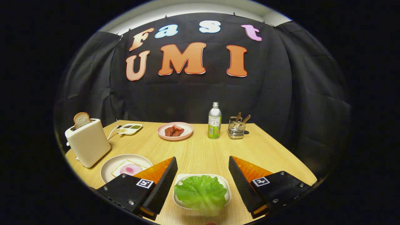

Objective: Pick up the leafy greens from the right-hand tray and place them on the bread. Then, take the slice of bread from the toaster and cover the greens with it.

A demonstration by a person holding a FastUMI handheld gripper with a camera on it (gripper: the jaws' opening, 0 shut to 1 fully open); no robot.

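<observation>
A green lettuce leaf [201, 193] lies on a small white tray [227, 186], right between my two fingers. My gripper [202, 162] is open, fingers spread wide on either side of the tray, touching nothing. To the left of the left finger sits a round white plate [110, 167] with a bread slice topped by a pink round of ham [130, 169]. Farther left stands a cream toaster [88, 142] with a slice of bread [82, 119] sticking up out of its slot.
Beyond the fingers on the wooden table [203, 150] are a pink plate [164, 134] holding red meat pieces, a green-labelled bottle [214, 121], a wire caddy [236, 128] with utensils, and a small divided dish [129, 128] by the toaster.
</observation>
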